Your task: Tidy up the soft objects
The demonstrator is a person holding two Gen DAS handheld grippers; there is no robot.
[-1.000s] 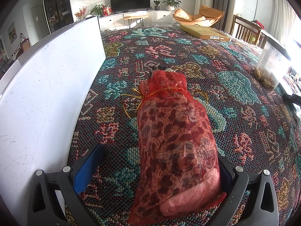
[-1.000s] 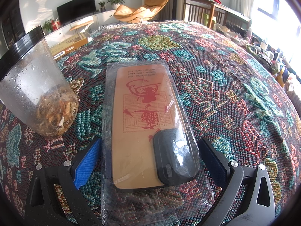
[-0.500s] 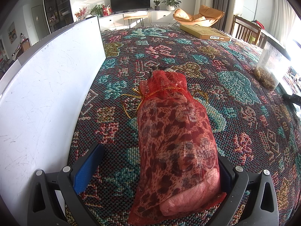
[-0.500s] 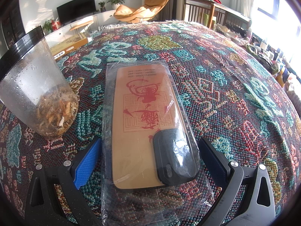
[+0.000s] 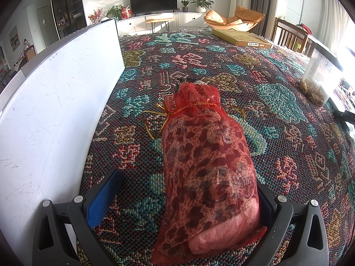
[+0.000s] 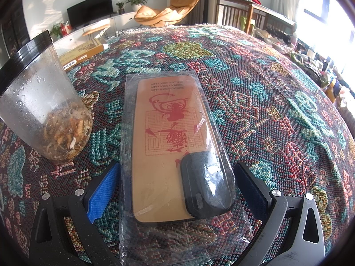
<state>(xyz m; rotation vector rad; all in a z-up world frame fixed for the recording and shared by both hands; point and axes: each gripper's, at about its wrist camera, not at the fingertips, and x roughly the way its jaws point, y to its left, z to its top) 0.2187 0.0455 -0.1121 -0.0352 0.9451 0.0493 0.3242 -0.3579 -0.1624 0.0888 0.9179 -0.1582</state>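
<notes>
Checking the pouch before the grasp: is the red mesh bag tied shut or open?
Tied shut. The gold drawstring cinches the neck of the red bag, its rim bunched above. Patterned fabric pokes past the rim.

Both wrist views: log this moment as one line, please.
left claw: open, straddling red mesh pouch | right claw: open, straddling plastic-wrapped mat | both on patterned cloth | nothing lifted
</notes>
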